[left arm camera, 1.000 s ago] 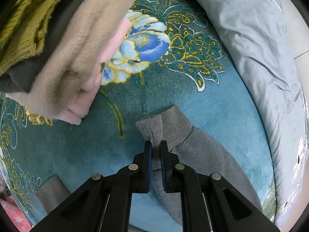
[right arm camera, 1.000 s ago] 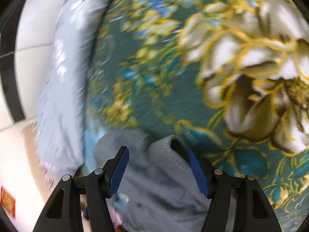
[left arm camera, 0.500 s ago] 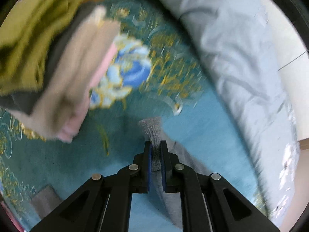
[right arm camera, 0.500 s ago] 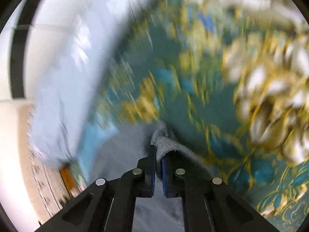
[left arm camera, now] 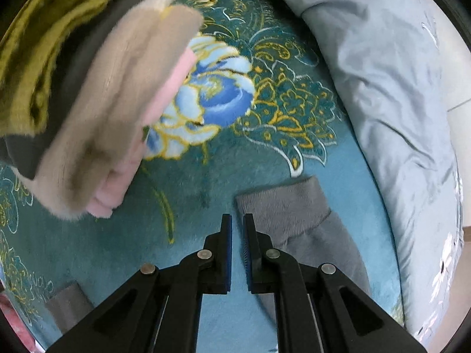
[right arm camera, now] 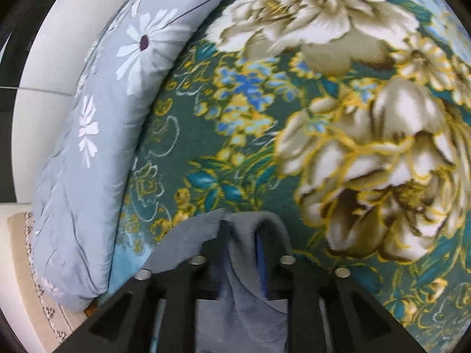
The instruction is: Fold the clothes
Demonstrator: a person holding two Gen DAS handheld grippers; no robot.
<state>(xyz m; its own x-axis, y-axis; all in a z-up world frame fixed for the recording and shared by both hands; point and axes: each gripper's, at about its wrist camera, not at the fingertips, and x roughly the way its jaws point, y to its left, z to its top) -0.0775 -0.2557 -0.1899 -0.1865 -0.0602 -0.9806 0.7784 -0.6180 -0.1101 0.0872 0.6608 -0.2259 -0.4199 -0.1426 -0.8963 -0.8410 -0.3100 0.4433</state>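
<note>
A grey garment lies on a teal floral blanket. In the left wrist view its ribbed cuff (left arm camera: 282,206) and sleeve lie flat just right of my left gripper (left arm camera: 238,220), whose jaws stand nearly shut with a narrow empty gap, touching no cloth. Another grey piece (left arm camera: 67,306) shows at lower left. In the right wrist view my right gripper (right arm camera: 240,235) has grey cloth (right arm camera: 244,267) bunched between and over its fingers, just above the blanket.
A stack of folded clothes (left arm camera: 97,88), green, dark grey, beige and pink, sits at upper left of the left wrist view. A pale blue flowered pillow (left arm camera: 391,94) runs along the blanket's edge, also in the right wrist view (right arm camera: 112,111). A pale floor (right arm camera: 44,73) lies beyond.
My left gripper let go of the grey cuff, which now lies flat to its right. My right gripper closed on the grey cloth and still holds it; its jaws stand a little wider now.
</note>
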